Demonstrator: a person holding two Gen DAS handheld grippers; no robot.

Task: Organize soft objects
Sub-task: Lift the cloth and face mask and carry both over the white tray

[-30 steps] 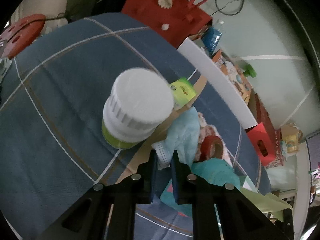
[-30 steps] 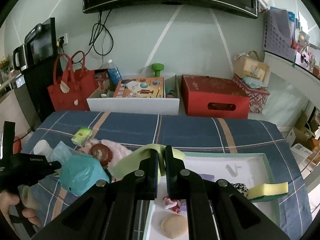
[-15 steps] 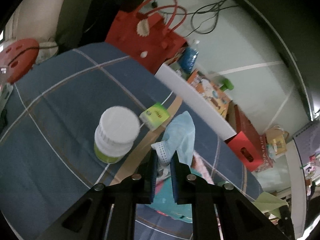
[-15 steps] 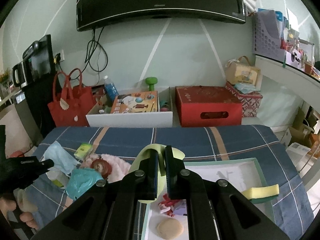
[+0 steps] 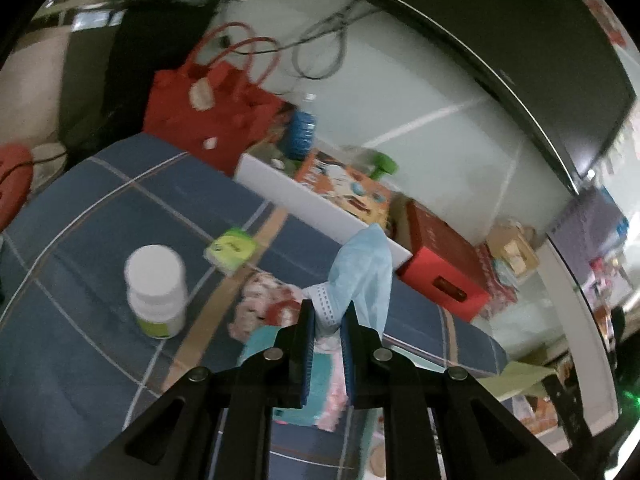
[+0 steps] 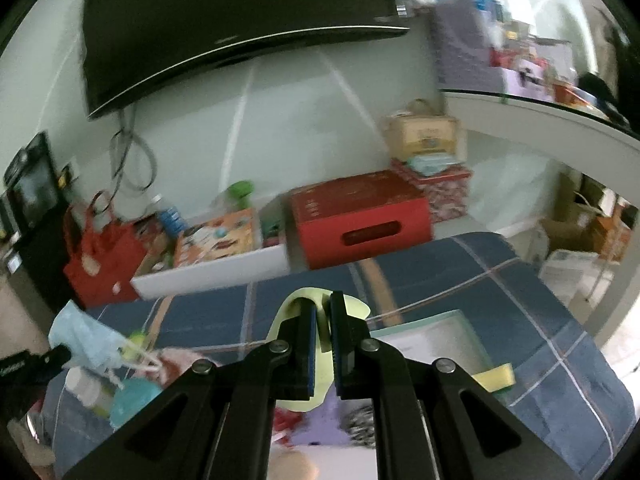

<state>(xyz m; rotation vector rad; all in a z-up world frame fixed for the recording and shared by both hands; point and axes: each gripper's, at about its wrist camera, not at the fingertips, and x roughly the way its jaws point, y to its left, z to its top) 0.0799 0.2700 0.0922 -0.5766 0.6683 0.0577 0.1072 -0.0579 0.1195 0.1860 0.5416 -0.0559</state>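
Both fisheye views are dim and soft, with black corners around a circular field and straight lines bowed near the rim (the television edge curves strongly). Motion blur smears the red bag and the boxes by the wall. The pale wall is the brightest area, with hazy glare at upper right. The dark fingers stay sharp.

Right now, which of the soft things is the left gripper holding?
The light blue face mask: it is pinched by its white edge in the left gripper, lifted off the blue cloth. The pale green sheet is in the right gripper.
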